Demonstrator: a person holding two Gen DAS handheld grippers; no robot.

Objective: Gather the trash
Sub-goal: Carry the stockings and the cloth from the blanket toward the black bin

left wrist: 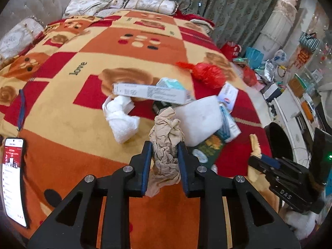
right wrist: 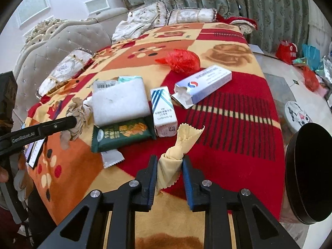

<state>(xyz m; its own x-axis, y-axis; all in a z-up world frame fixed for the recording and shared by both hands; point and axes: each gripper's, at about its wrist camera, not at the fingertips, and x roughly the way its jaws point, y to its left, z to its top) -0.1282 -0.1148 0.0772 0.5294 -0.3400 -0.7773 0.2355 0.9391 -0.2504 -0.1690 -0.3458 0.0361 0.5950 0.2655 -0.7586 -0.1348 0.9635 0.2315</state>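
Note:
My left gripper (left wrist: 165, 149) is shut on a crumpled beige wad (left wrist: 166, 141) and holds it above the patterned blanket; it also shows in the right wrist view (right wrist: 77, 117). My right gripper (right wrist: 169, 161) is shut on a yellow cloth (right wrist: 180, 143) with zigzag edges; it shows at the right of the left wrist view (left wrist: 256, 145). On the blanket lie a white foam block (right wrist: 119, 101), a green snack packet (right wrist: 122, 134), a white and teal carton (right wrist: 164, 110), an open blue and white box (right wrist: 205, 83), a red plastic bag (right wrist: 182, 61), a crumpled white tissue (left wrist: 122, 118) and a long grey box (left wrist: 151, 93).
A black round bin (right wrist: 309, 174) stands at the right edge of the bed. A lit phone (left wrist: 13, 178) lies on the blanket at the left. Pillows (left wrist: 151, 2) sit at the head. Bags and clutter (left wrist: 263, 62) cover the floor to the right.

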